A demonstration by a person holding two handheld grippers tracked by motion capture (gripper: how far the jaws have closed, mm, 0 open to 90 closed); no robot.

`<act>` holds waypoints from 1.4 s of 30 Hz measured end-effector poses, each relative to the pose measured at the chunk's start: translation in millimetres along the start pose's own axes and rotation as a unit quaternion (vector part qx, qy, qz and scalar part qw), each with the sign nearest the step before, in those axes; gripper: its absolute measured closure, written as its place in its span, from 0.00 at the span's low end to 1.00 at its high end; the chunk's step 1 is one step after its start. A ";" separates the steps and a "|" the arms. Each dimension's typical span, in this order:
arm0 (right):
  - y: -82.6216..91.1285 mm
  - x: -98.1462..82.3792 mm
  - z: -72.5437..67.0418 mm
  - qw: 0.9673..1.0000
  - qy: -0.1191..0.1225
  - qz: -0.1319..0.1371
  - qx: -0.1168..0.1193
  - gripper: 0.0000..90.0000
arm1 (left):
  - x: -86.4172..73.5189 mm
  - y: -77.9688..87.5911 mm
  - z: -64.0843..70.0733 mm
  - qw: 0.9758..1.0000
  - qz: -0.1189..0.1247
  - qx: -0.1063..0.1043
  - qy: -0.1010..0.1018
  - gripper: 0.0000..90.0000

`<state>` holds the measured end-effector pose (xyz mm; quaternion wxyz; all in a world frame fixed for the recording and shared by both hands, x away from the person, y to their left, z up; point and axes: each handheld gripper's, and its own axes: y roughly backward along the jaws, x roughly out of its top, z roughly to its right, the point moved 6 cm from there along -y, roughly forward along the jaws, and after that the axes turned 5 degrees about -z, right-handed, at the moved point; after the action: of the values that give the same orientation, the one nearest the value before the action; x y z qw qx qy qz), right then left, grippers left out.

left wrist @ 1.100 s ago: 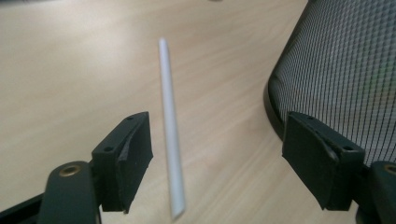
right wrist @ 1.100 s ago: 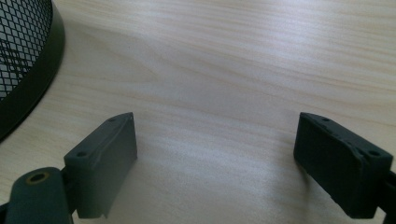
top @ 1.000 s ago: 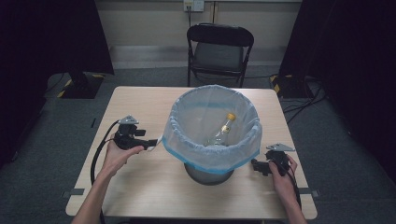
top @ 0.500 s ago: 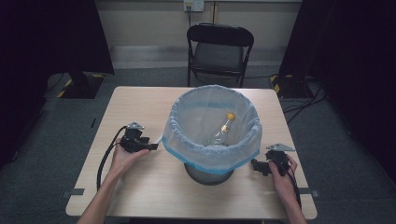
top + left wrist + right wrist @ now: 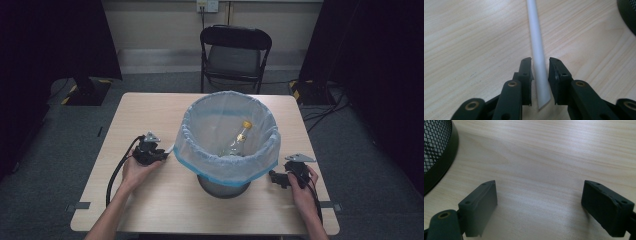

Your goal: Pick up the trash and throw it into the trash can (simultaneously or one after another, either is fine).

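— Where is the straw now?
— It lies flat on the table, in the middle of the left gripper view, with its cut end low in the frame. The left gripper has just been closing, and its fingers now pinch the straw.
— And the right gripper?
— Its fingers are spread wide over bare wood, near the black mesh bin at the upper left.

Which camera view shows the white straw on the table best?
The left gripper view: the straw runs up between the left gripper. The high view shows a short white bit by the bin liner.
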<state>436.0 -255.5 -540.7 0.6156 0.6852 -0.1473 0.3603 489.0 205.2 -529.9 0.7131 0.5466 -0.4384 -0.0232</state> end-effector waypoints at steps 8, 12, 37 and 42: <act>0.0 0.0 -0.1 1.000 0.000 0.000 0.000 0.14 | 0.9 -0.2 1.3 1.000 -0.002 0.001 0.005 0.89; 0.0 0.0 0.0 1.000 0.000 0.000 0.000 0.14 | -0.1 0.3 -0.2 1.000 0.003 -0.020 0.023 0.89; 0.0 0.0 -0.1 1.000 0.000 0.000 0.000 0.14 | 15.2 32.6 -9.8 0.986 0.122 -0.065 0.091 0.89; 0.0 0.0 0.0 1.000 0.000 0.000 0.000 0.14 | 17.8 42.6 -13.2 0.983 0.144 -0.066 0.096 0.89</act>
<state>436.0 -255.5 -540.7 0.6157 0.6852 -0.1473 0.3602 489.5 223.2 -485.4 0.7822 0.4296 -0.4392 0.1035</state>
